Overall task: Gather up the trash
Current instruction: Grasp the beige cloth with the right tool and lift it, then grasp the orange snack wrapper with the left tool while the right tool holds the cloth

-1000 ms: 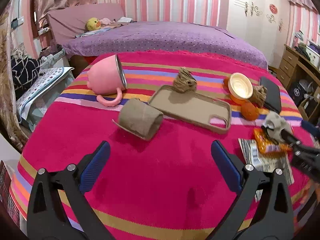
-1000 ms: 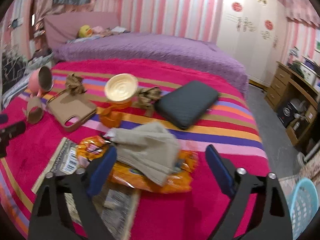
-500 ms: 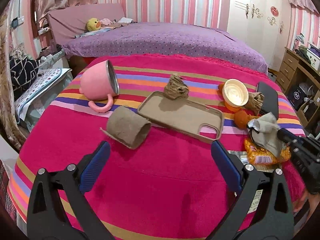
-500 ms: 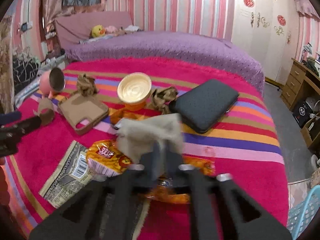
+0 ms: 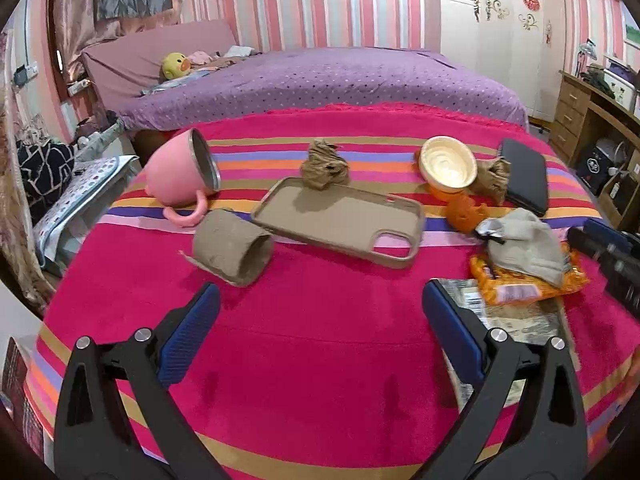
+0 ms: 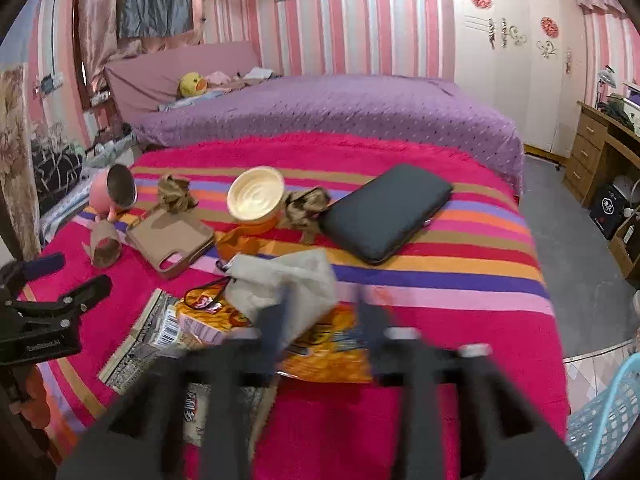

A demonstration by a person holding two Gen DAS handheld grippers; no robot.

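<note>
Our right gripper (image 6: 320, 312) is blurred in its own view; its jaws have just been opening again after clamping shut, and they now stand apart around the near edge of the grey crumpled wrapper (image 6: 286, 280). Whether the pads touch it we cannot tell. That wrapper lies on top of an orange snack bag (image 6: 328, 344), which in turn overlaps a flattened printed carton (image 6: 156, 336) to its left, all on the near part of the pink striped blanket (image 6: 440, 320).

Our left gripper (image 5: 320, 308) hangs released over bare blanket, its blue pads (image 5: 192, 332) wide apart with nothing between them. Just beyond its left finger lies a cardboard tube (image 5: 230, 246) on its side. Further off sits a tan phone case (image 5: 340, 220), open side up, with a ball of crumpled brown paper (image 5: 324, 164) touching its far edge. To the far left a pink mug (image 5: 180, 174) lies tipped over, handle toward us.

To the right of the case stands a cream bowl-shaped cup (image 5: 448, 164) tilted on an orange base, with an orange scrap (image 5: 466, 212) just in front of it and another brown paper wad (image 5: 492, 178) beside it, against a black pouch (image 5: 524, 176). At the far right edge of the right wrist view, a light blue basket (image 6: 604, 416) stands on the floor.
</note>
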